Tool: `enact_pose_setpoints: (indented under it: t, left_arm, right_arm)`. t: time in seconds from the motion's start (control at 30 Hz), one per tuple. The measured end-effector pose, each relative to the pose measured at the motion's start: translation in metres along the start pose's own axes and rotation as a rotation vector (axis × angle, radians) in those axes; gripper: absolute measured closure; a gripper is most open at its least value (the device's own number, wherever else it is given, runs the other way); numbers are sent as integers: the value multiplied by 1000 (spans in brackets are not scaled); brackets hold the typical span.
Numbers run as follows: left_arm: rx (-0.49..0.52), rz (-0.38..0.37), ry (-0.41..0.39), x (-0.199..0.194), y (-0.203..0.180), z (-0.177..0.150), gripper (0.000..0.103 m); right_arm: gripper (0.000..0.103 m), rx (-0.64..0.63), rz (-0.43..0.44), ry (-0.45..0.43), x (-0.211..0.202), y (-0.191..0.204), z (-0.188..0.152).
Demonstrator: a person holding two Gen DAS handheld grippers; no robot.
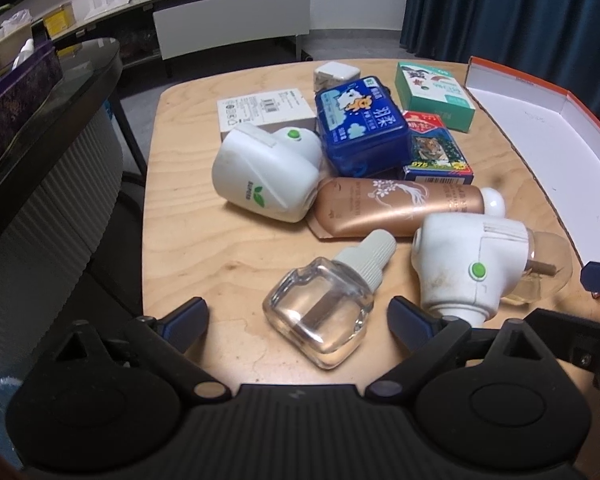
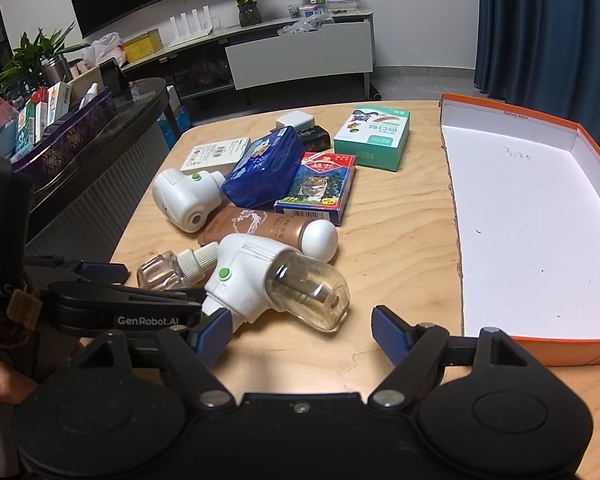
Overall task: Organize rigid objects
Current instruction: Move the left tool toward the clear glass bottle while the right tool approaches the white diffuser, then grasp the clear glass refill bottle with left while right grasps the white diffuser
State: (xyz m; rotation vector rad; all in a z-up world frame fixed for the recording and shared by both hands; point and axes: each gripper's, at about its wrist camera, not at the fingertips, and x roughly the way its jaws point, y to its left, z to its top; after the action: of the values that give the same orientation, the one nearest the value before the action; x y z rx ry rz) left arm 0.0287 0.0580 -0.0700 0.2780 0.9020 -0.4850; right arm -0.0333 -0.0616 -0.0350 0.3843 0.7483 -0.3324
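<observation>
Rigid objects are lying heaped on the wooden table [image 1: 188,240], none yet in the orange-walled box [image 2: 592,140]. Left gripper [image 1: 296,312] is hanging released around the clear glass refill bottle [image 1: 320,312], pads not pressing; right gripper [image 2: 300,330] is gaping, empty, just before the white plug-in vaporizer [image 2: 244,280]. Smooth glass could be slipping or skidding from hard pads if they close off-centre, and the vaporizer's rounded clear bottle could be rolling. Beyond, a glossy bronze tube [image 1: 396,204], blue plastic case [image 1: 360,128] and cardboard packs are crowding together.
</observation>
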Motion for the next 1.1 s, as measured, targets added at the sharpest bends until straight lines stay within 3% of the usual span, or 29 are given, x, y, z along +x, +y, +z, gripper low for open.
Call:
enact_pose_setpoints:
  t: [0.1, 0.17, 0.23, 0.4, 0.57, 0.7, 0.87, 1.1]
  left_arm:
    - [28, -20, -29, -1, -3, 0, 18]
    - [44, -33, -47, -4, -5, 0, 32]
    - [49, -38, -61, -6, -6, -1, 52]
    - [24, -51, -72, -10, -4, -2, 53]
    - [-37, -11, -93, -23, 6, -2, 55]
    - [-79, -4, -92, -27, 14, -4, 57]
    - [-88, 0, -108, -32, 16, -4, 71]
    - [-108, -15, -123, -30, 19, -8, 72]
  right_arm:
    - [13, 12, 4, 5, 2, -2, 1]
    - [13, 17, 10, 5, 2, -2, 1]
    - [13, 19, 15, 4, 3, -1, 1]
    - [13, 15, 35, 6, 4, 3, 3]
    - [12, 32, 57, 18, 11, 10, 9]
    - [13, -17, 8, 6, 20, 20, 14]
    - [5, -149, 6, -8, 29, 31, 21]
    - [1, -110, 27, 36, 40, 27, 29]
